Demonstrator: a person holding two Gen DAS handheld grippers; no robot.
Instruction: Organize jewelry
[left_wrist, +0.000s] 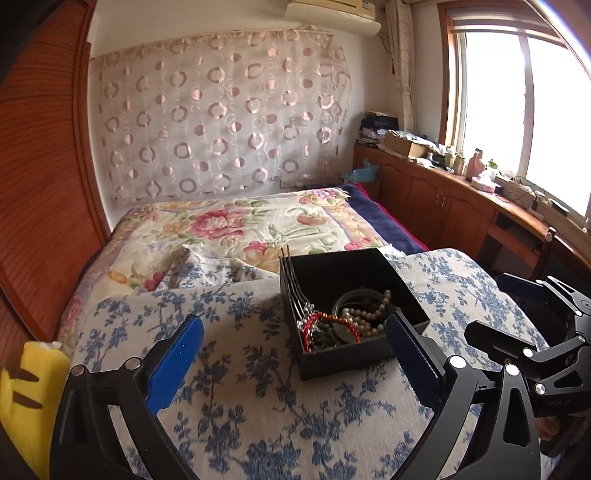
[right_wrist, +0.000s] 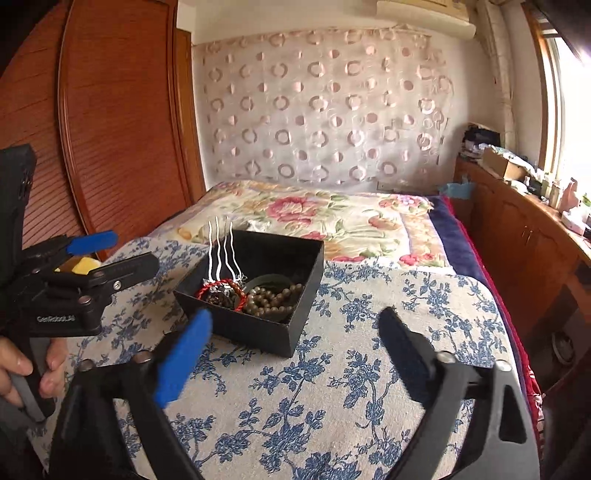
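A black open box (left_wrist: 369, 266) (right_wrist: 303, 314) sits on the blue-flowered cloth on the bed. Inside lie a pearl bead strand (left_wrist: 364, 317) (right_wrist: 271, 297), a red cord bracelet (left_wrist: 332, 321) (right_wrist: 218, 286), a dark bangle (left_wrist: 356, 295) and a silver wavy hair fork (left_wrist: 291, 284) (right_wrist: 221, 247) leaning on its left wall. My left gripper (left_wrist: 295, 354) is open and empty, just in front of the box. My right gripper (right_wrist: 295, 347) is open and empty, in front and right of the box. Each gripper shows in the other's view (left_wrist: 517, 310) (right_wrist: 99, 254).
A yellow plush toy (left_wrist: 26, 391) lies at the bed's left edge by the wooden wardrobe (left_wrist: 37, 184). A floral quilt (left_wrist: 236, 225) covers the far bed. A wooden cabinet (left_wrist: 443, 195) with clutter runs under the window at right.
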